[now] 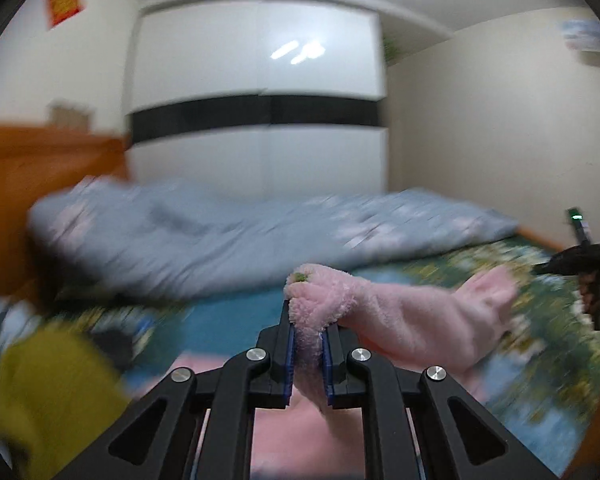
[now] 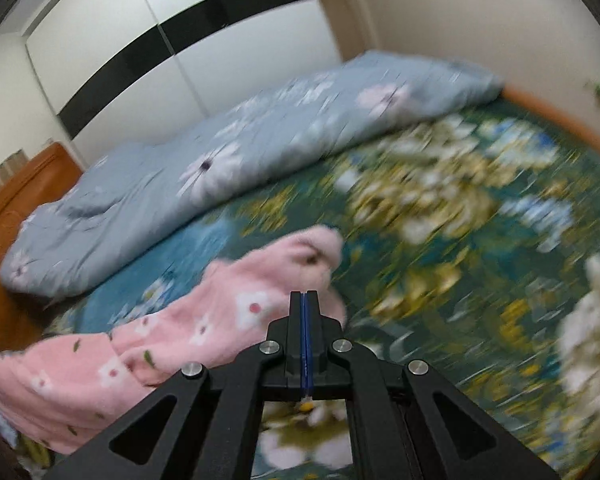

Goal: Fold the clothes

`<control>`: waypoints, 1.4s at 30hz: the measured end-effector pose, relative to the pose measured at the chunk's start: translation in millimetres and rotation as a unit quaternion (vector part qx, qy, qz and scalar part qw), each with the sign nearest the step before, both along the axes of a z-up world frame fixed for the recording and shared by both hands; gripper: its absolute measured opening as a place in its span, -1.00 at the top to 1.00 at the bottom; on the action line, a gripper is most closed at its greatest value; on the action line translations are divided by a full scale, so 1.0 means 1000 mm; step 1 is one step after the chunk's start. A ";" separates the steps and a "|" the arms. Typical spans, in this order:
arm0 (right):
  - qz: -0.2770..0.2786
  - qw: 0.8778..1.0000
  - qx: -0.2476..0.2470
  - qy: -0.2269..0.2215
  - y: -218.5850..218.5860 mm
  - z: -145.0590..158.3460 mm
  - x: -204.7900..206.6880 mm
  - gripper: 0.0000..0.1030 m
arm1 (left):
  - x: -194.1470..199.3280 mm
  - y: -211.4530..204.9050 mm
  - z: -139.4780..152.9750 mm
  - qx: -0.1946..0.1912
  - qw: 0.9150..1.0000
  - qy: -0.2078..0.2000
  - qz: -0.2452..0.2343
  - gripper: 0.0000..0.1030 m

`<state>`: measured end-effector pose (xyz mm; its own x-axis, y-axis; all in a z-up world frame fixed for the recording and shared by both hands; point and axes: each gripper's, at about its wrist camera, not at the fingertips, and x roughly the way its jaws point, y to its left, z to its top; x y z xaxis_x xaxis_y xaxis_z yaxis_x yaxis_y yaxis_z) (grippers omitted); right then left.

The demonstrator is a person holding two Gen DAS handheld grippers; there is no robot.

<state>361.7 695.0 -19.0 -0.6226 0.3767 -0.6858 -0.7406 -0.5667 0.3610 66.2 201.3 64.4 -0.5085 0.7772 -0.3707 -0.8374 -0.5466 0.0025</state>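
Left wrist view: left tool (image 1: 308, 322) pinches a fold of the pink fleece garment (image 1: 400, 320), cloth bunched over the tips and lifted off the bed (image 1: 236, 312). Fleece runs right toward the right tool (image 1: 592, 276), a dark shape at the frame edge; its state can't be read here. Yellow cloth (image 1: 56, 392) lower left, blue floral duvet (image 1: 220, 240) behind, white wardrobe (image 1: 260, 92) with black band at back. Frame is motion-blurred. Right wrist view: right tool (image 2: 305, 308) pressed together, pads meeting, nothing visibly between them. Garment (image 2: 188, 320), pink with white flowers, lies on the green floral sheet (image 2: 440, 260) left of and just beyond the tips; contact unclear. Duvet (image 2: 220, 152) heaped along the far side, orange headboard (image 2: 20, 188) at left.
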 end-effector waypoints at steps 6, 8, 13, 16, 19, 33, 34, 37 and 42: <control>0.042 0.997 -0.057 0.027 -0.023 -0.045 -0.034 0.31 | -0.044 -0.072 -0.045 0.004 0.987 -0.108 0.120 0.77; 0.050 0.995 -0.075 0.041 -0.029 -0.052 -0.044 0.30 | -0.049 -0.090 -0.046 0.015 0.983 -0.119 0.142 0.77; 0.052 0.990 -0.106 0.079 -0.035 -0.057 -0.076 0.19 | -0.045 -0.097 -0.052 0.005 0.983 -0.112 0.146 0.76; 0.050 0.990 -0.114 0.067 -0.037 -0.064 -0.099 0.09 | -0.053 -0.096 -0.058 -0.005 0.981 -0.118 0.151 0.76; 0.032 0.990 -0.124 0.057 -0.034 -0.075 -0.110 0.08 | -0.059 -0.098 -0.065 -0.012 0.980 -0.130 0.153 0.76; -0.024 0.975 -0.189 0.117 -0.004 -0.079 -0.139 0.07 | -0.075 -0.090 -0.081 -0.030 0.978 -0.134 0.155 0.73; -0.032 0.974 -0.195 0.113 -0.002 -0.082 -0.139 0.07 | -0.076 -0.090 -0.082 -0.030 0.978 -0.136 0.156 0.72; -0.044 0.973 -0.205 0.102 0.003 -0.086 -0.139 0.31 | -0.077 -0.088 -0.085 -0.033 0.977 -0.139 0.157 0.72; -0.045 0.976 -0.192 0.096 0.007 -0.078 -0.128 0.80 | -0.087 -0.074 -0.078 -0.035 0.979 -0.130 0.152 0.73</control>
<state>233.9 701.5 -97.1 -0.7303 0.1748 -0.6604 -0.6784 -0.2988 0.6712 -20.4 127.6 -13.2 -0.5933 0.5729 -0.5655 -0.6134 -0.7766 -0.1433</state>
